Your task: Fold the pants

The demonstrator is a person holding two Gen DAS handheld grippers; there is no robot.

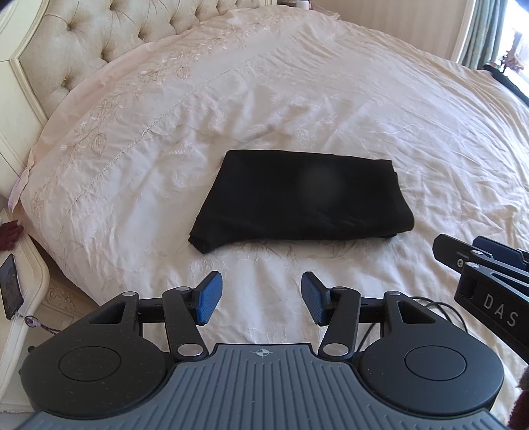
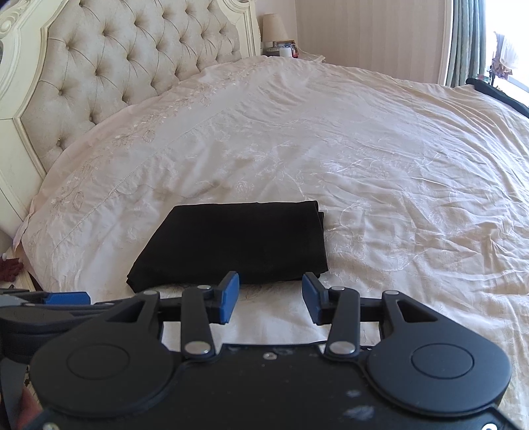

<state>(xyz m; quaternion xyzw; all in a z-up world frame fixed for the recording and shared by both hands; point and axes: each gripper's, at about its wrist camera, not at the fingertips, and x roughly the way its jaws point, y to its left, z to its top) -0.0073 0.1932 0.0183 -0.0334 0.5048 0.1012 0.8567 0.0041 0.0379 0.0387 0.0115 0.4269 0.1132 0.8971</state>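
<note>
Left gripper: your left gripper (image 1: 261,297) hangs over bare bedspread at the near edge of the bed, its blue pads (image 1: 208,297) spread apart with nothing between them.
Right gripper: your right gripper (image 2: 270,297) sits just beside the left one, fingers likewise apart and empty; in its own view the blue fingertips (image 2: 229,297) line up with the near edge of the pants, but you cannot tell from that view whether they touch the cloth. From the left wrist view it shows as a black arm at the right edge, apart from the pants.
Pants: the black pants (image 1: 297,195) lie ahead of both your grippers, folded into a compact rectangle, flat on the bedspread, with the layered edges showing at the near left corner and on the right side.
Bedspread: the cream embroidered bedspread (image 1: 380,109) is creased around the pants and covers the whole bed.
Headboard: a tufted, button-studded headboard (image 2: 125,59) stands at the far left, beyond the pillow end.
Nightstand: a phone (image 1: 10,286) leans at the left edge on a cream nightstand (image 1: 29,317).
Far corner: a small lamp (image 2: 273,28) stands beyond the headboard; curtains (image 2: 464,39) hang at the far right.
</note>
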